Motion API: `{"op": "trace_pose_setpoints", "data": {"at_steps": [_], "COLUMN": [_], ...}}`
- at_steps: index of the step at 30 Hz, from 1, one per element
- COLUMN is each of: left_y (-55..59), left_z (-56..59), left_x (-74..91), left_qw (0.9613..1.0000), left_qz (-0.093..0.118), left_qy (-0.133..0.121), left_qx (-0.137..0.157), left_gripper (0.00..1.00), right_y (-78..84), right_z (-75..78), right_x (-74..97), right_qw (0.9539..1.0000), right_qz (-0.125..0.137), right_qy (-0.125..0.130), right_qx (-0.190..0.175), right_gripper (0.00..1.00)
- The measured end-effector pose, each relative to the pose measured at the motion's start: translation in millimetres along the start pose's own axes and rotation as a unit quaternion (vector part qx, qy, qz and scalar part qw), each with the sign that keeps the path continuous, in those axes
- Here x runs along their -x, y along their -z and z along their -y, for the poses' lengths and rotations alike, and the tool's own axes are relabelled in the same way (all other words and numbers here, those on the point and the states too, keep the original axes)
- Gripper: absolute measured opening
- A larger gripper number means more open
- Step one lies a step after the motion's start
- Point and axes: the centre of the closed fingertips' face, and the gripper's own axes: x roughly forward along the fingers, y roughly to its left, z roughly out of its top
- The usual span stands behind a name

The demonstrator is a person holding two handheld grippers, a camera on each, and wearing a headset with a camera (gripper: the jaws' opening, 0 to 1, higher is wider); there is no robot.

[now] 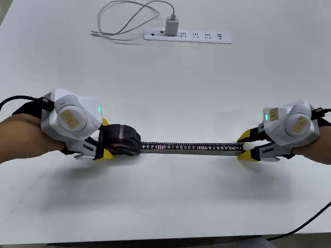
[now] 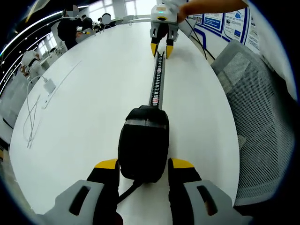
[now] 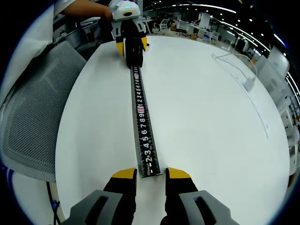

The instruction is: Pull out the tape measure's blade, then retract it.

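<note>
Two grippers at work, my left gripper [image 1: 106, 138] clamped on the case [image 1: 121, 139], my right gripper [image 1: 245, 146] pinching the blade [image 1: 191, 147] tip, blade stretched flat along the table [image 1: 165, 82].

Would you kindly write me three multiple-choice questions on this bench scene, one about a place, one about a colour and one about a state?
1. Where does the power strip lie?
A) on the far side of the table, beyond the tape measure
B) under the blade
C) on the floor

2. What colour are the tips of the fingers?
A) red
B) yellow
C) blue

3. How is the blade?
A) fully wound in
B) snapped in two
C) pulled out along the table

Answers: 1 A, the head view shows it past the tape measure; 2 B, both gripper views show yellow tips; 3 C, its numbered length runs from the tape measure to the right gripper.
</note>
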Motion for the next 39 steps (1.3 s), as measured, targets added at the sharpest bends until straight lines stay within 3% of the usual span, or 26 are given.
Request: {"op": "trace_pose_setpoints", "data": {"at_steps": [16,19,21,22,29,33,37,39], "left_y": [-5.9,-8.7,-14.4,-14.4,-7.7,-8.8,-6.1,-4.1], "left_z": [0.1,-1.5,-4.4,-3.0,-1.6,-0.2,-0.9,-0.6], "left_x": [2.7,7.7,11.3,13.4,20.5,29.0,37.6,41.9], "left_qw": [0.9997,0.9988,0.9964,0.9957,0.9953,0.9919,0.9854,0.984], "left_qz": [0.016,0.032,0.064,0.069,0.068,0.085,0.104,0.109], "left_qy": [-0.004,-0.008,-0.015,-0.011,-0.025,-0.034,-0.057,-0.064], "left_qx": [0.019,0.035,0.054,0.06,0.065,0.088,0.122,0.126], "left_gripper": [0.42,0.43,0.43,0.44,0.45,0.46,0.5,0.51], "right_y": [-6.3,-17.6,-17.4,-18.4,-22.4,-26.5,-30.6,-30.7], "right_z": [2.0,1.7,2.4,2.3,1.7,1.2,1.8,0.1], "right_x": [5.4,8.7,9.9,9.8,12.8,18.3,24.0,25.6], "right_qw": [0.9997,0.997,0.9967,0.9965,0.9953,0.9931,0.9866,0.9846], "right_qz": [0.016,0.053,0.055,0.058,0.068,0.08,0.102,0.107], "right_qy": [0.01,0.011,0.012,0.014,0.021,0.038,0.064,0.07], "right_qx": [-0.018,-0.054,-0.057,-0.059,-0.066,-0.077,-0.11,-0.119], "right_gripper": [0.22,0.25,0.26,0.26,0.27,0.29,0.35,0.39]}}
